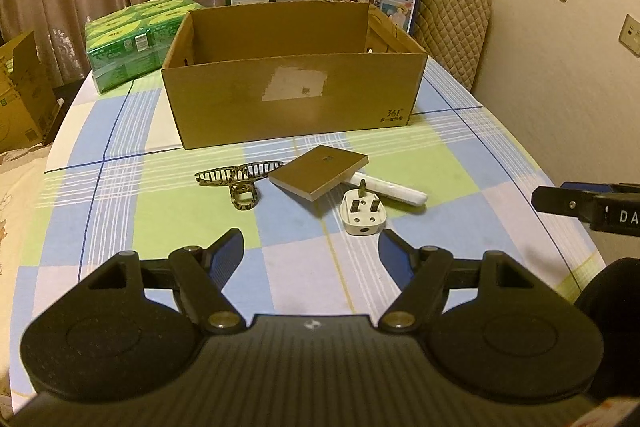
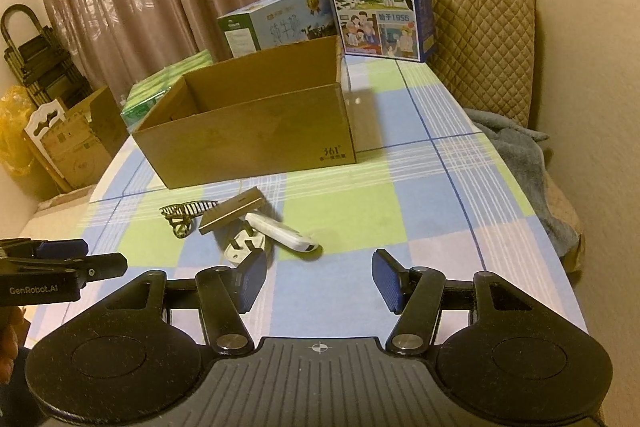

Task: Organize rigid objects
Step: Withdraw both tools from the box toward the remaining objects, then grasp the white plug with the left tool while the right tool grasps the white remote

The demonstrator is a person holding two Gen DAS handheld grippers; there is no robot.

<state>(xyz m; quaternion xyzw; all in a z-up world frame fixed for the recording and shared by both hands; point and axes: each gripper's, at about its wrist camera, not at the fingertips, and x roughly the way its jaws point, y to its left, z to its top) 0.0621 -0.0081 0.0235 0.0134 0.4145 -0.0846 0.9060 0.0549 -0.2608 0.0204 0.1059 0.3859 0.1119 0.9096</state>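
Nothing visibly packed yet: hair clip (image 1: 236, 183), flat brown box (image 1: 318, 171), white plug (image 1: 363, 213) and white stick (image 1: 394, 190) lie clustered before the cardboard box (image 1: 292, 95), its floor mostly hidden. Left gripper (image 1: 312, 247) and right gripper (image 2: 319, 281) both gape, empty.

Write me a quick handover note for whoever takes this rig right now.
Left claw: open, empty, above the cloth short of the white plug.
Right claw: open, empty.
On the table, before the cardboard box: patterned hair clip, flat brown block leaning on the white stick, plug.
Done: nothing seen in the box.
Left: all four items.
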